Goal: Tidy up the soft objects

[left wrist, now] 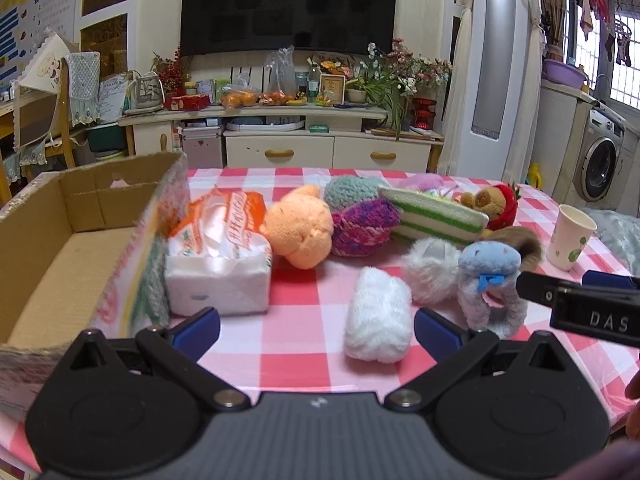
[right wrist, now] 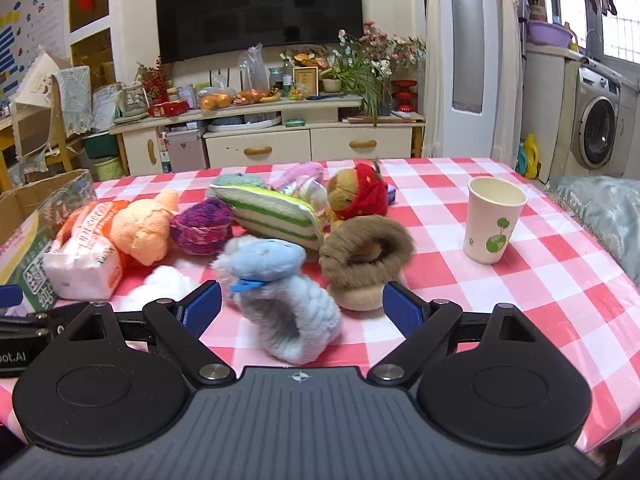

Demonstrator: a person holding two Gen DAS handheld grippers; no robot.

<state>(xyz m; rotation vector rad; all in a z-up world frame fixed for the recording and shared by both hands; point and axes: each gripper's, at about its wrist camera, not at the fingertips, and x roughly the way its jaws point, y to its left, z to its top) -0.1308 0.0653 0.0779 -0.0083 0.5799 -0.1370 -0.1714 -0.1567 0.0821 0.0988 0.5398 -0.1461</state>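
Both grippers hover wide open and empty, the left gripper (left wrist: pixel 316 326) facing a white fluffy roll (left wrist: pixel 378 316) beside the cardboard box (left wrist: pixel 72 224), the right gripper (right wrist: pixel 302 306) framing a blue plush ring (right wrist: pixel 280 292), apparently ready to grasp.

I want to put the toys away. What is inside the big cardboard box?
The cardboard box looks empty: in the left wrist view only its bare brown floor and walls show. Its near corner is hidden behind the left gripper, so something small could lie there.
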